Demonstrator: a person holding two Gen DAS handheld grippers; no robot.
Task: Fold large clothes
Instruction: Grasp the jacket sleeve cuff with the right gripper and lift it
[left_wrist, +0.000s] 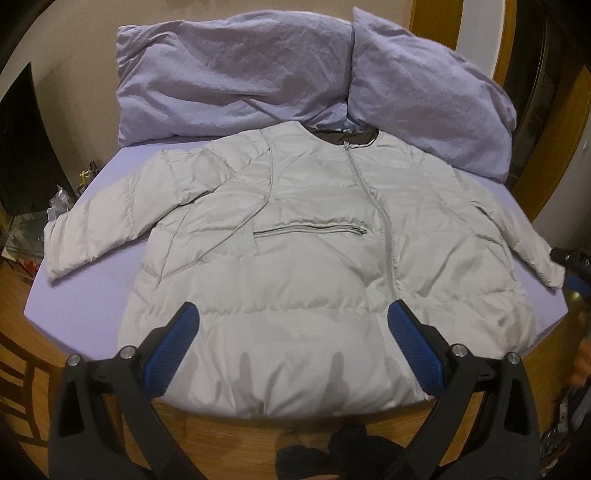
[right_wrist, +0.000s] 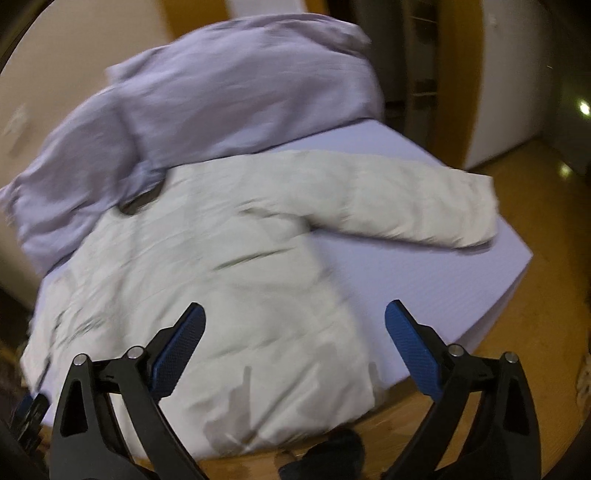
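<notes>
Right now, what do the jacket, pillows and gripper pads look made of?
Jacket: thin, faintly shiny synthetic shell, likely nylon or polyester; puffy quilted channels suggest padding. Pillows: matte, creased lavender woven cloth, probably cotton. Left gripper finger pads: blue, fine grid texture, likely rubber or moulded plastic.

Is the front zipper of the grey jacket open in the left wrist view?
No, the zipper is closed along the jacket, which lies flat on the bed.
</notes>
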